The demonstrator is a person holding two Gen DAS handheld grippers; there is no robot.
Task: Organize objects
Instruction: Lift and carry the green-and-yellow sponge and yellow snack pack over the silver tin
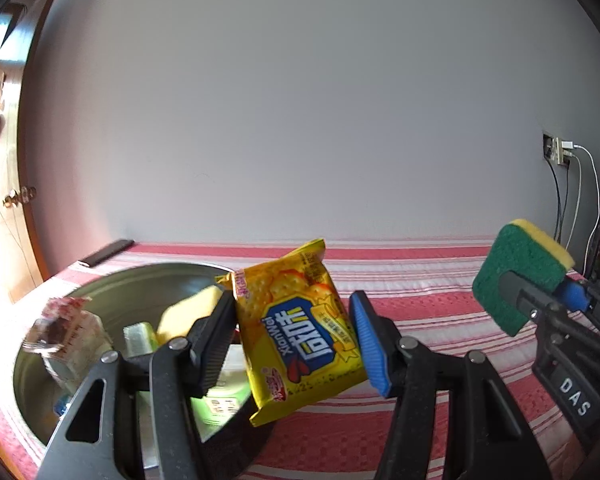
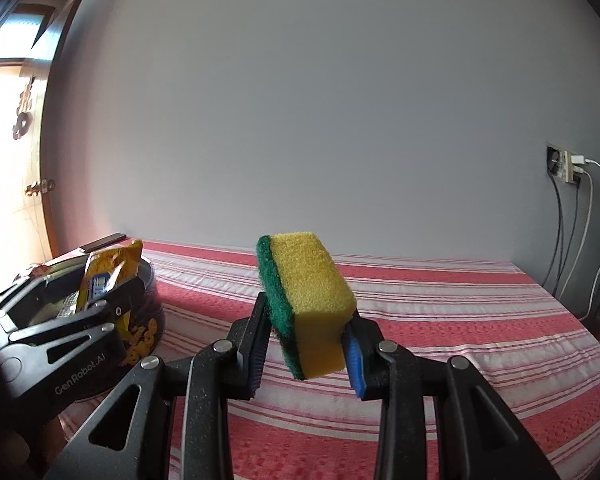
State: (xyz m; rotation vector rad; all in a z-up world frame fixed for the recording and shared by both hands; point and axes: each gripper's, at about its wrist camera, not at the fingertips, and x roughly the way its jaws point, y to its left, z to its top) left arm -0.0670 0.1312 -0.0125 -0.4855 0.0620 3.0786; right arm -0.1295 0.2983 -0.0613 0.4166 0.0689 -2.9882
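- A plain pale wall (image 2: 300, 120) backs a surface covered in a red-and-white striped cloth (image 2: 460, 320); a wooden door (image 1: 4, 220) stands at the far left and a wall socket (image 2: 572, 168) with cables hanging from it at the right.
- The left gripper (image 1: 296, 332) is clamped on a yellow cracker packet (image 1: 296, 328): the black pad presses its left edge, the blue pad its right, and the packet hangs tilted between them, clear of the cloth.
- Just left of and below that packet sits a round metal tin (image 1: 32, 380), its rim partly hidden by the left gripper's black finger. Inside it lie a clear-wrapped snack (image 1: 64, 332), a yellow block and some green-and-white packs; motion blur hides what exactly they are.
- A dark flat object (image 1: 108, 252) lies at the cloth's far left corner, behind the tin.
- The right gripper (image 2: 306, 344) is clenched on a sponge (image 2: 312, 300), yellow foam with a green scouring layer; the green face meets the black pad, the yellow end the blue pad. The sponge is held tilted above the bare striped cloth.
- From the left wrist view that sponge appears well to the right of the packet, green side facing the camera.
- From the right wrist view the tin, dark-sided with yellow print, sits far left, with the left gripper in front of it.
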